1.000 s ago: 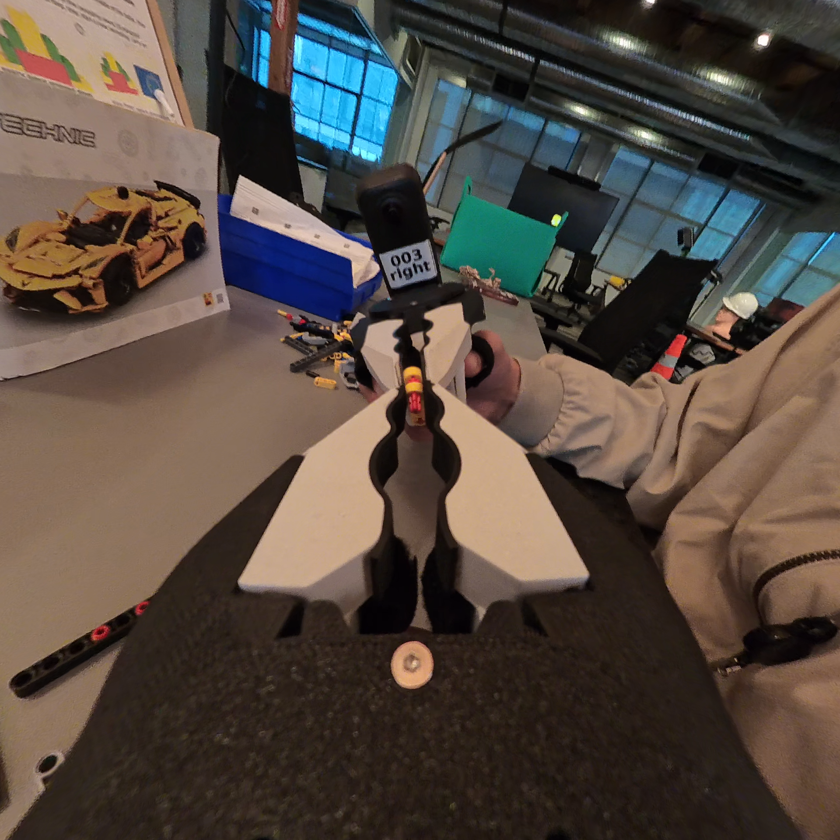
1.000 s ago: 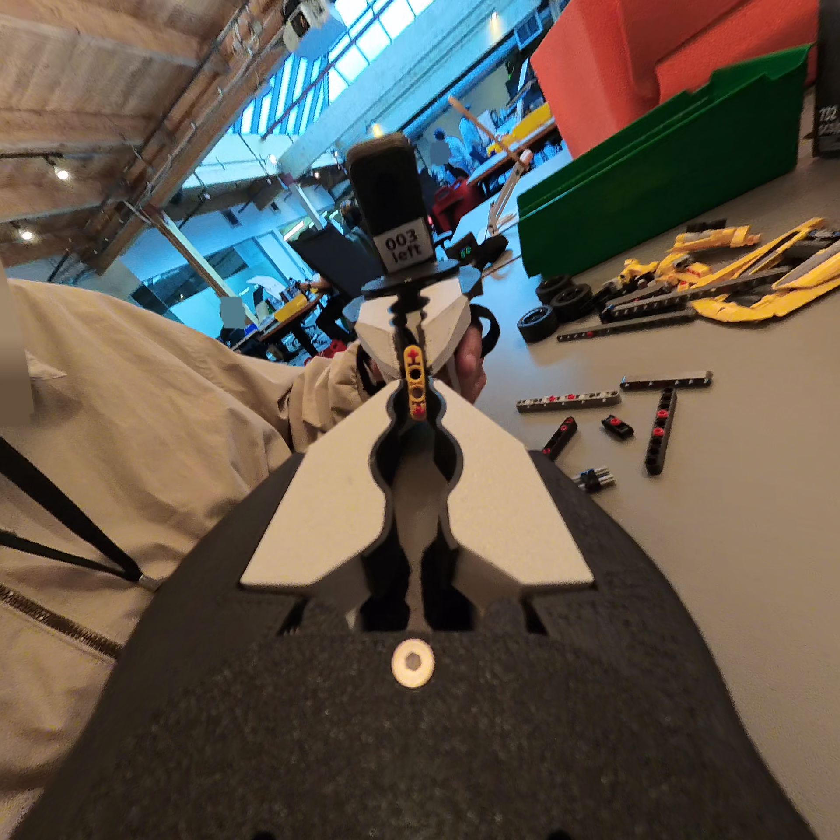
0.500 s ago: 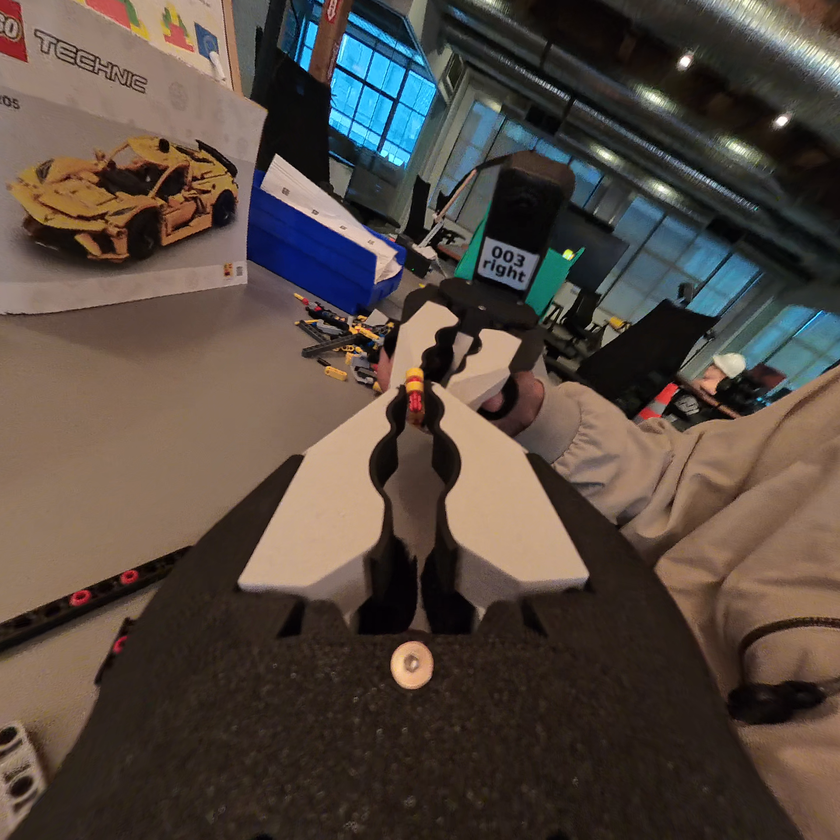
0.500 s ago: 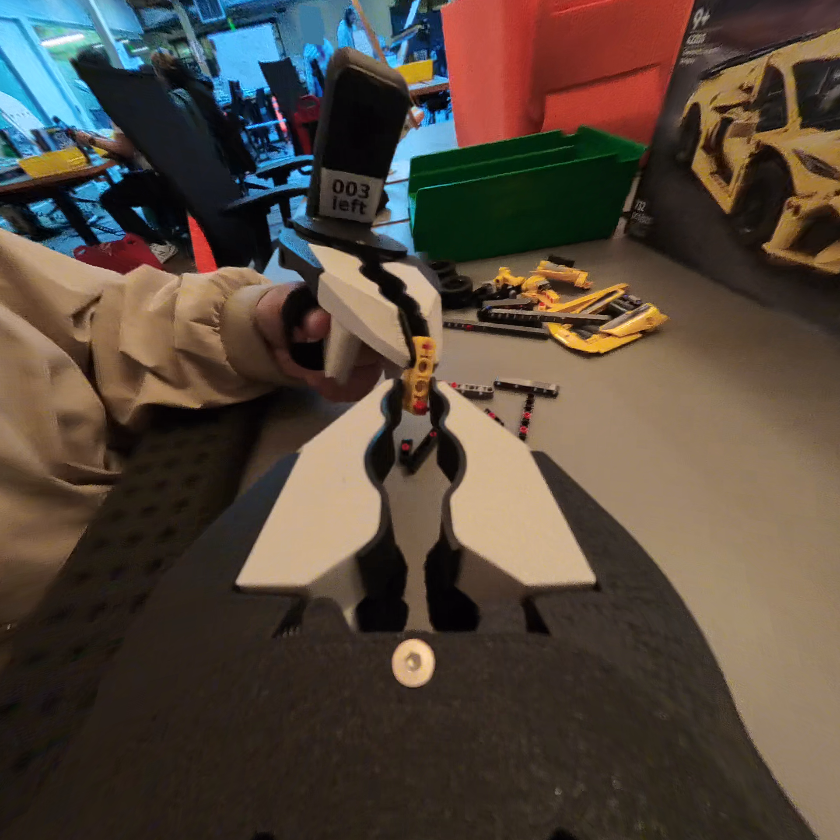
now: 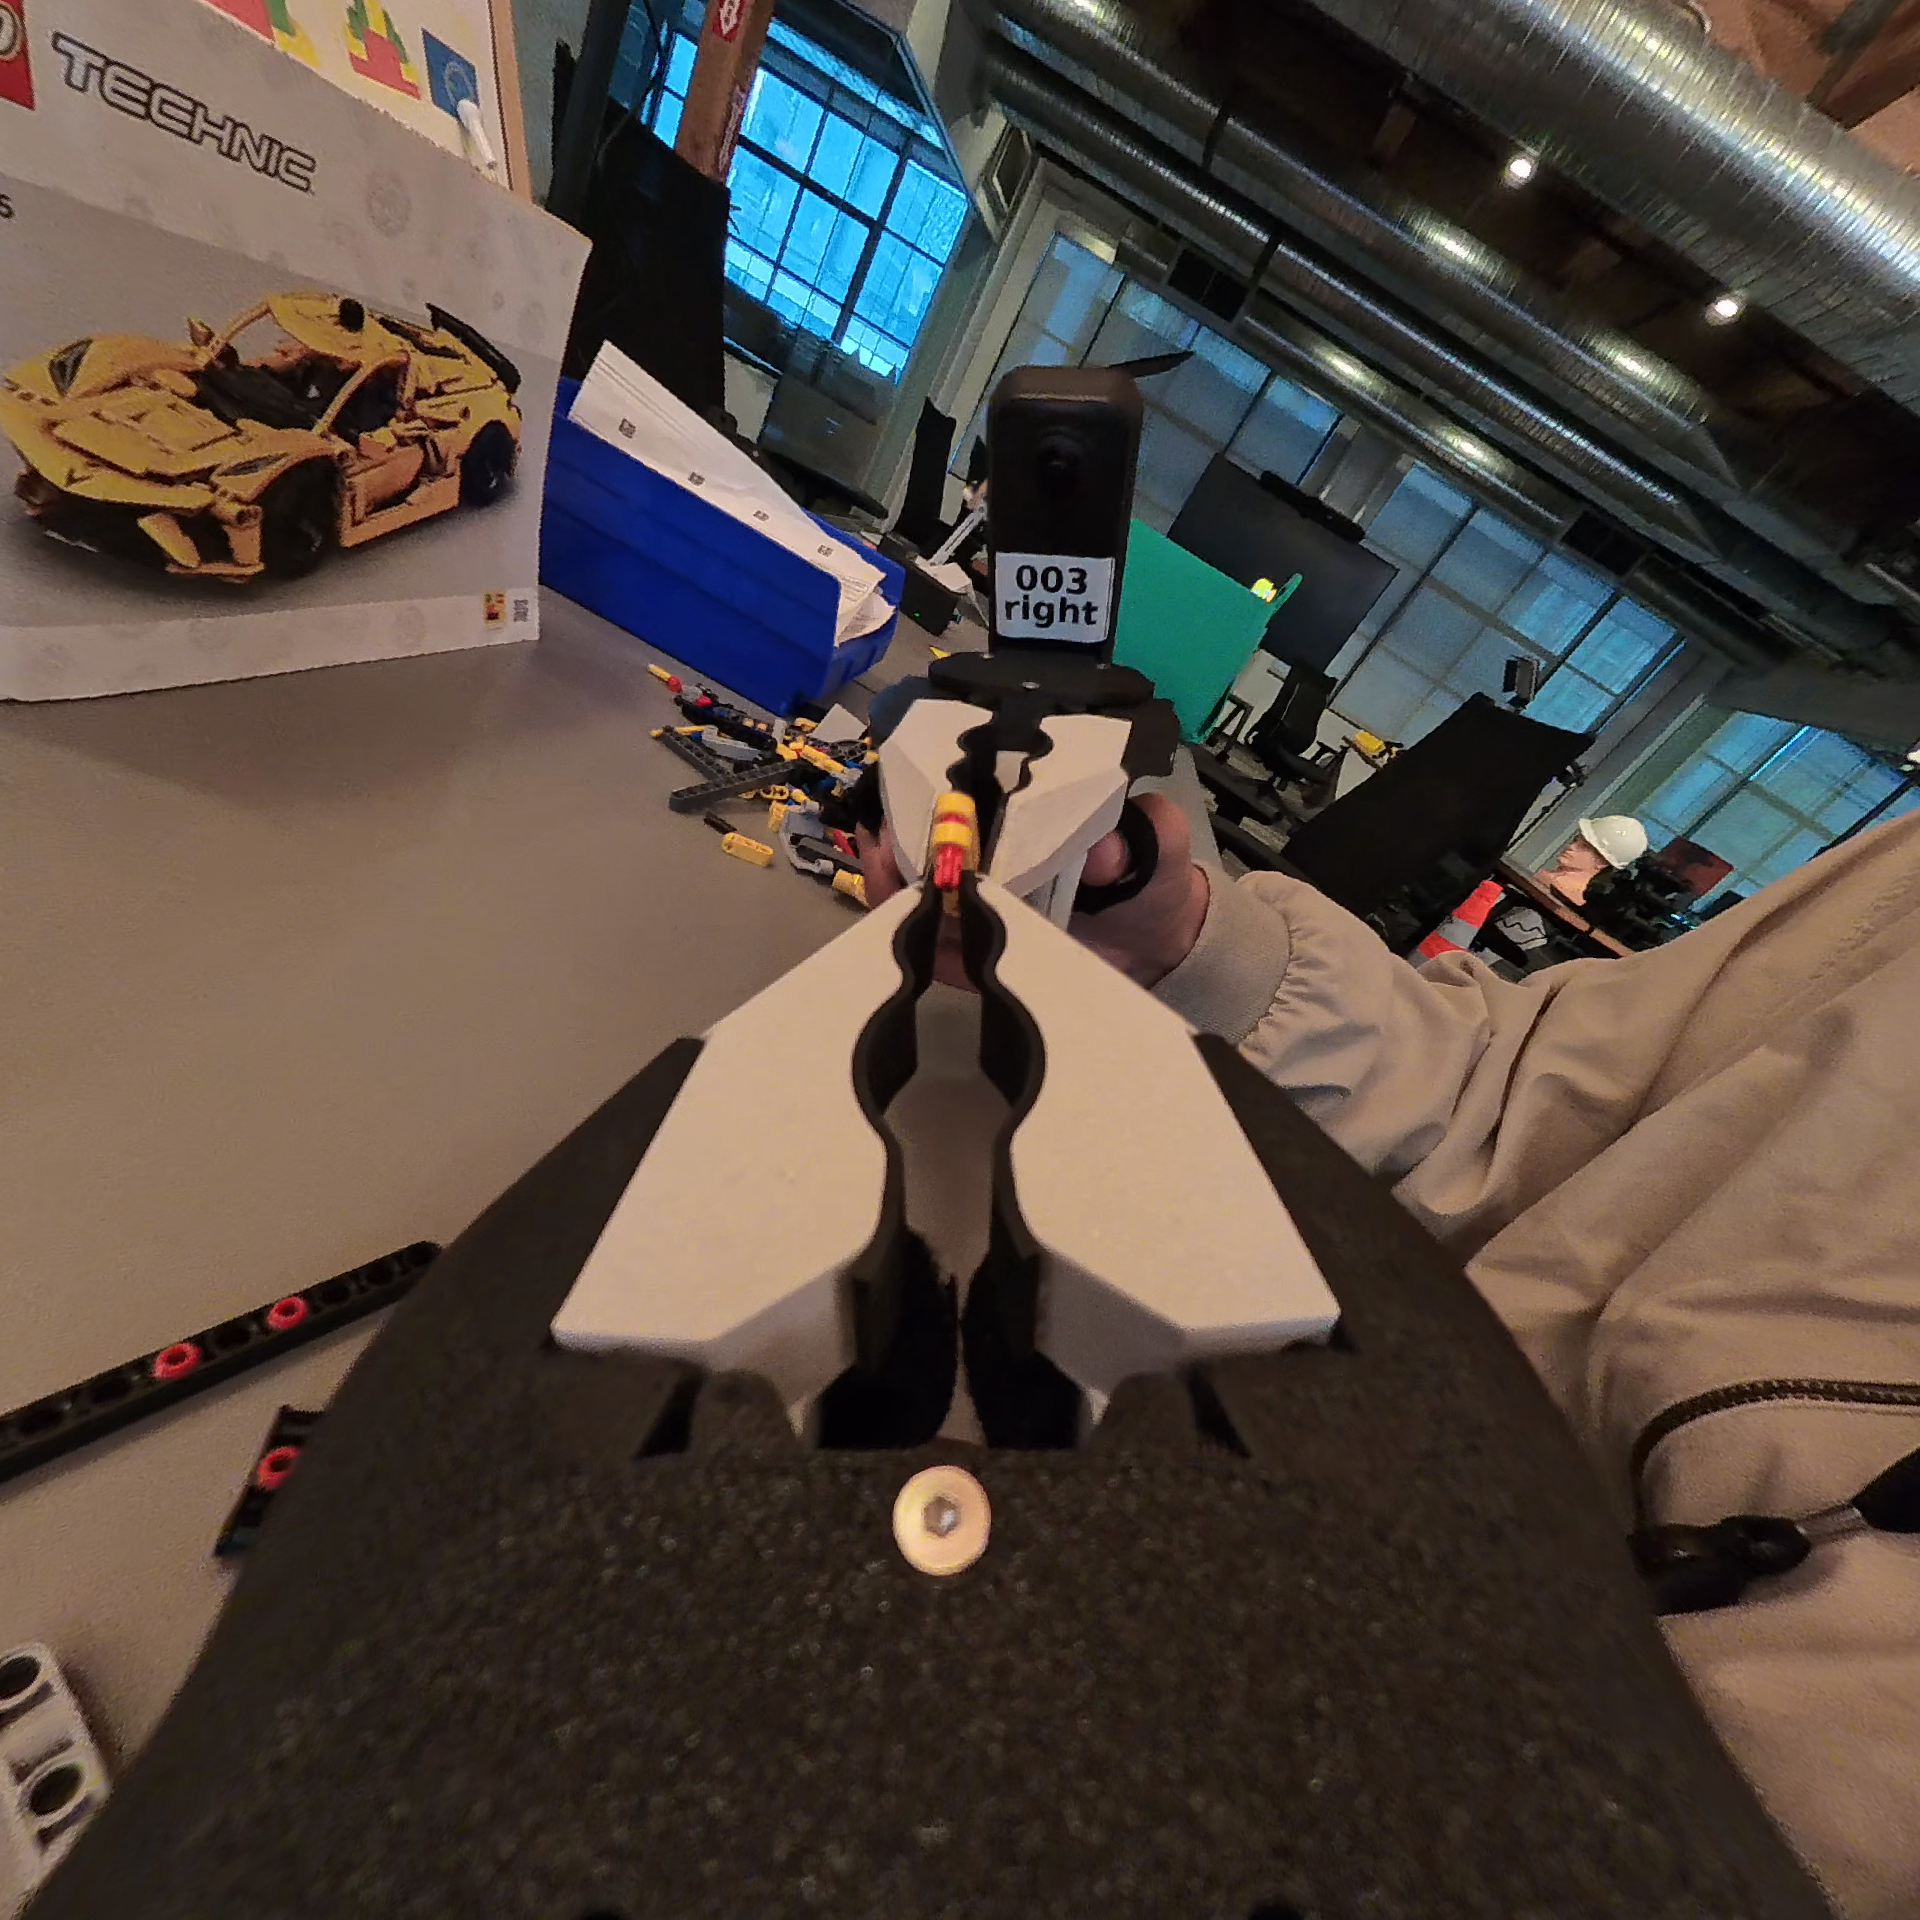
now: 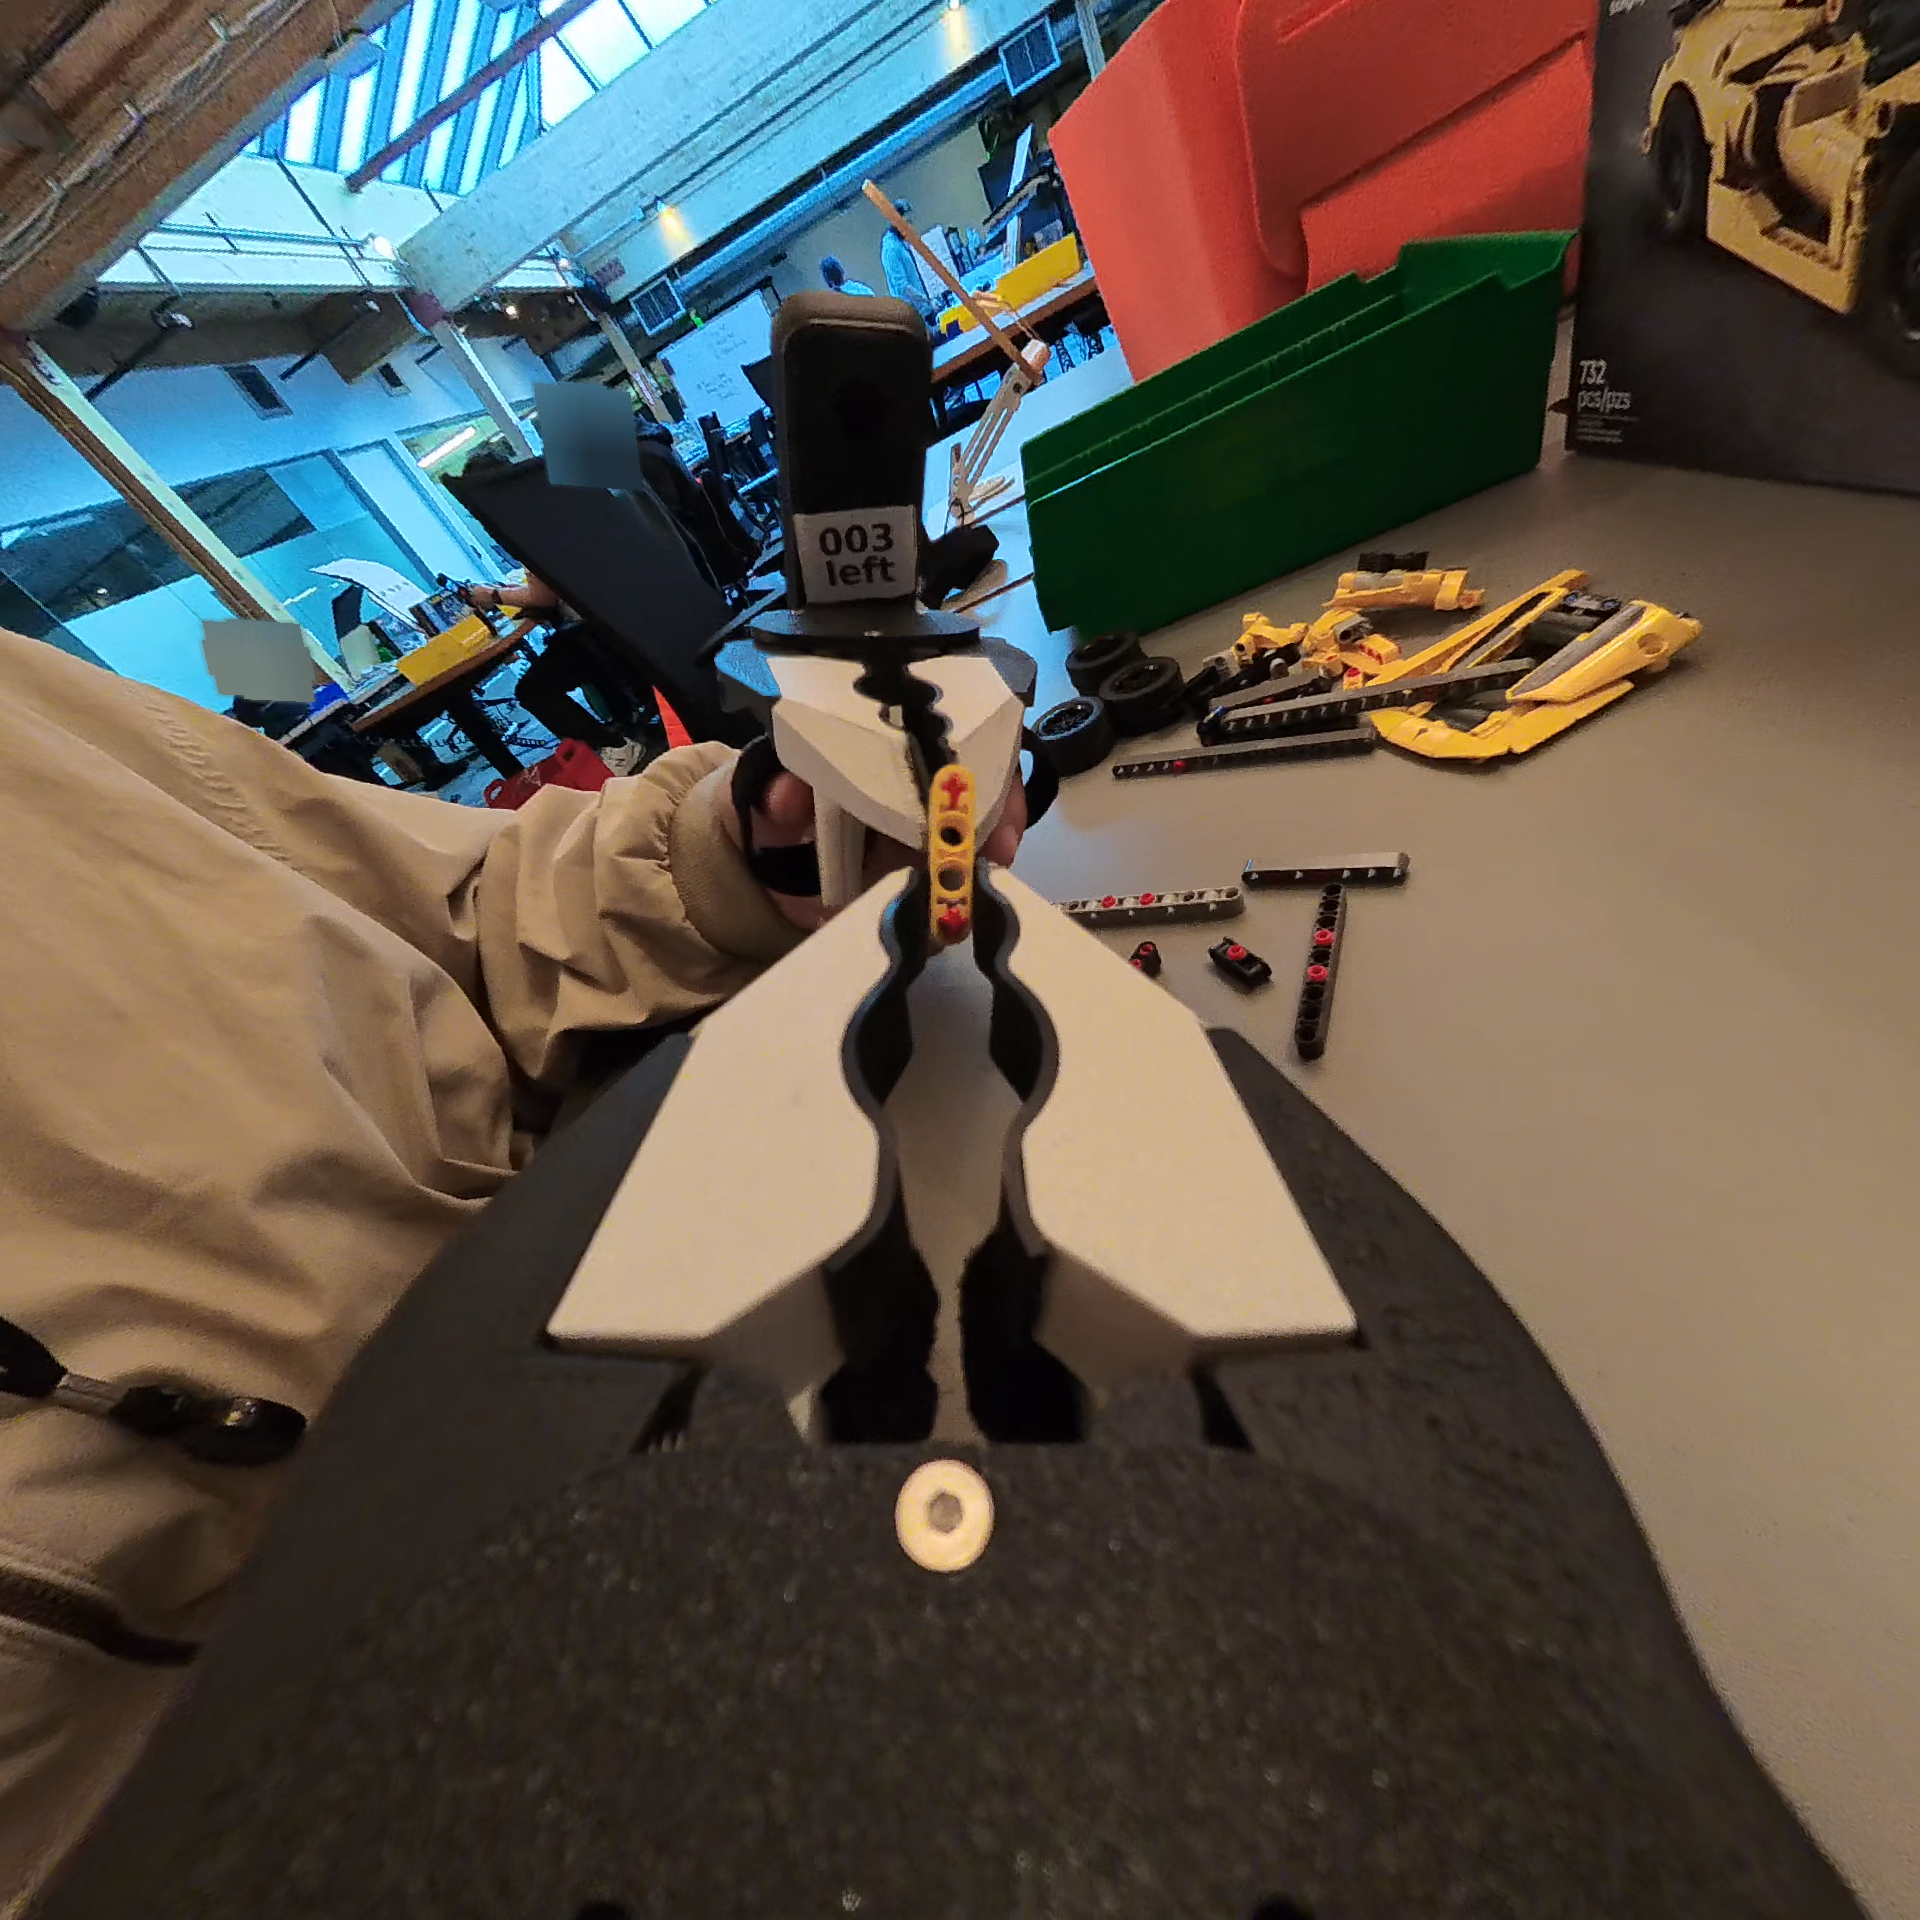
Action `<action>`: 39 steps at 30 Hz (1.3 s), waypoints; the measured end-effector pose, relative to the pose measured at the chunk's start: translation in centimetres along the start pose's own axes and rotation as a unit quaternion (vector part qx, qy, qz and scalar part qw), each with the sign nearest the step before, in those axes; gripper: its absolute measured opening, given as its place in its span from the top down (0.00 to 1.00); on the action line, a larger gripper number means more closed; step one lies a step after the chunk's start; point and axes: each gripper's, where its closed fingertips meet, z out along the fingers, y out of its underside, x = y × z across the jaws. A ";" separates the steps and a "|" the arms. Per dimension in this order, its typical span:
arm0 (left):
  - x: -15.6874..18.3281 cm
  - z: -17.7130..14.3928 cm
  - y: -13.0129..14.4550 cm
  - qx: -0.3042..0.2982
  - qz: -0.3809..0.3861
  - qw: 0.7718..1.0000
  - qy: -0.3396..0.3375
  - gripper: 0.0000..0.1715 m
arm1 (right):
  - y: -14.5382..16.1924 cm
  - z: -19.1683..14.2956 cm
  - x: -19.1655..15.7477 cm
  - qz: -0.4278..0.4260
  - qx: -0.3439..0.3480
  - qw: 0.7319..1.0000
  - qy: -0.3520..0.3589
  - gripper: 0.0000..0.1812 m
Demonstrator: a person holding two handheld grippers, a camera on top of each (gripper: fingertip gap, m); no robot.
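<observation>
A short yellow beam with holes and red pins is held in the air above the grey table. My right gripper is shut on its lower end. My left gripper faces it and is shut on the upper end. In the left wrist view the beam shows edge-on, between the left gripper and the right gripper opposite. The two grippers meet tip to tip. A hand in a beige sleeve holds each one.
In the left wrist view: a booklet with a yellow car picture, a blue bin, a pile of small parts, a black beam with red pins. In the right wrist view: a green bin, yellow body parts, black wheels, loose beams. My left and right fingertips are right by each other.
Both grippers stay shut on the yellow beam. They have turned together, so each now sees the other nearly upright instead of tilted. Both views have swung across the table.
</observation>
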 end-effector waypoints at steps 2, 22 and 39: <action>0.4 0.0 -0.1 0.006 0.003 1.000 0.009 0.98 | -0.1 0.0 -0.4 0.008 0.005 1.000 -0.015 0.97; 2.4 -0.1 0.6 -0.026 0.047 0.997 0.047 0.98 | 0.2 0.1 -2.5 0.038 0.005 0.994 -0.104 0.97; -3.8 1.3 8.2 -0.243 0.228 0.929 -0.159 0.98 | -2.5 -5.2 2.8 0.145 0.102 0.984 -0.024 0.97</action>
